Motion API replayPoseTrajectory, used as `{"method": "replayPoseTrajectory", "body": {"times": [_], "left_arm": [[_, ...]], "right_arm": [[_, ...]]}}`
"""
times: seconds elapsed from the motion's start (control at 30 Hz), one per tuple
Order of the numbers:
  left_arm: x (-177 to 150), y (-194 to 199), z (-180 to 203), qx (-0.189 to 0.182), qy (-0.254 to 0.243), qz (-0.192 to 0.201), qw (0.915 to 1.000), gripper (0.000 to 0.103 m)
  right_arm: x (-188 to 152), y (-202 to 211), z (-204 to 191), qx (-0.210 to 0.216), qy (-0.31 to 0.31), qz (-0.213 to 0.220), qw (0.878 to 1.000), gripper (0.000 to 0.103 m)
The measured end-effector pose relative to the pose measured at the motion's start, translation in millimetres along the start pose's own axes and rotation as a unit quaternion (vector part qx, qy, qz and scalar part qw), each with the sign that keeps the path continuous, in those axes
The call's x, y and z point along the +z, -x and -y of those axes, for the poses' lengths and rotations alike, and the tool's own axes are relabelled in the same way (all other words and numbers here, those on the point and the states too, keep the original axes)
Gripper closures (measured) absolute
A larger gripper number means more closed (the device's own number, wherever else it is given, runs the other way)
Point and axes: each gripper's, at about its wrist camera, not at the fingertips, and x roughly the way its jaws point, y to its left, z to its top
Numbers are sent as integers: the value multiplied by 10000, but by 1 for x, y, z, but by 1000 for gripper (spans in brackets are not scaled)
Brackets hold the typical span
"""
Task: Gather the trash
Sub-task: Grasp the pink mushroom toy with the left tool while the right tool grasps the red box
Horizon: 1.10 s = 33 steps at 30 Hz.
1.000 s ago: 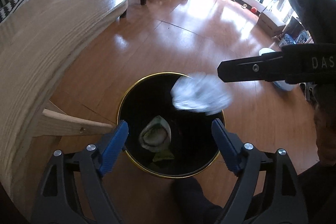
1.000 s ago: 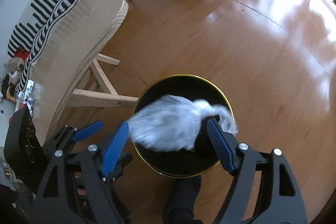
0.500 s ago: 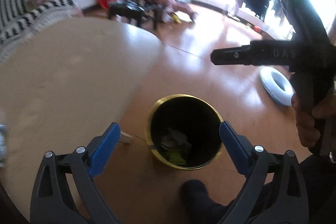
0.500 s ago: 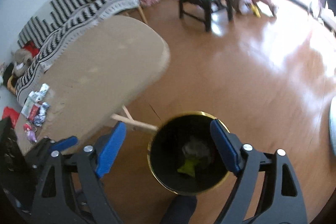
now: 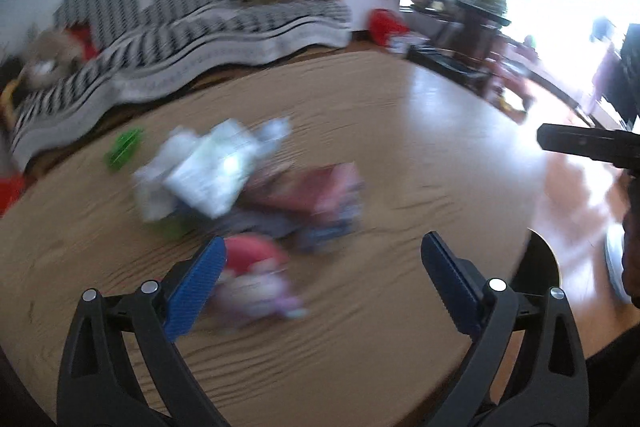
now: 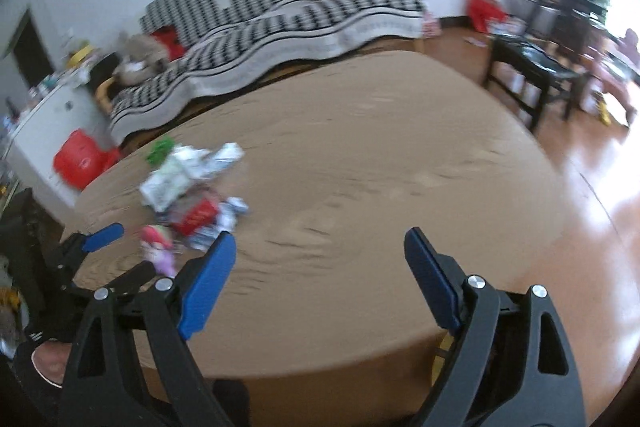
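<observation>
A heap of trash lies on the round wooden table (image 5: 420,147) (image 6: 380,167): white wrappers (image 5: 208,171) (image 6: 172,179), a red packet (image 5: 316,187) (image 6: 196,215), a green scrap (image 5: 124,147) (image 6: 160,149) and a small pink and red item (image 5: 256,279) (image 6: 158,247). My left gripper (image 5: 322,247) hovers open over the table's near side, the pink item just behind its left finger. My right gripper (image 6: 320,237) is open over bare wood, to the right of the heap. Nothing sits between either pair of jaws. Both views are motion-blurred.
A black-and-white striped sofa (image 6: 280,27) runs behind the table. A black side table (image 6: 532,67) stands on the shiny wood floor (image 6: 592,207) at the right. A red bag (image 6: 80,159) sits at the left. A dark round shape (image 5: 538,259) shows past the table's right edge.
The white wrapper left my right gripper and dropped into the black bin. Both grippers then swung up and left from above the bin to the table, their jaws wider.
</observation>
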Motion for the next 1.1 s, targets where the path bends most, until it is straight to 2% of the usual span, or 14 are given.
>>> {"method": "replayPoseTrajectory", "body": {"times": [0.07,0.17,0.33,0.57,0.83,0.93,1.03,1.1], "left_arm": [[-8,-4,-25,125,237,-121,9996,8],[-16,-6,-43,243,341,-224,9989,8],[-20,-23,-50,86,413,-392,9983,8],[-21,-53,-47,52,378,-580,9976,8],[-21,-60,-52,148,384,-404,9983,9],[-21,-58,-48,208,339,-363,9985,19],[-20,-57,-46,186,267,-360,9988,30],[-19,-57,-45,98,240,-392,9989,52]], "right_arm": [[7,-19,-29,131,187,-42,9997,20],[15,-49,-68,354,418,-166,9984,20],[17,-99,-112,466,821,-480,9944,20],[12,-151,-136,281,1193,-784,9894,20],[7,-167,-152,130,1594,-863,9834,22],[5,-171,-150,106,1601,-947,9825,35],[4,-171,-152,77,1666,-963,9813,37],[3,-169,-153,34,1735,-923,9805,38]]}}
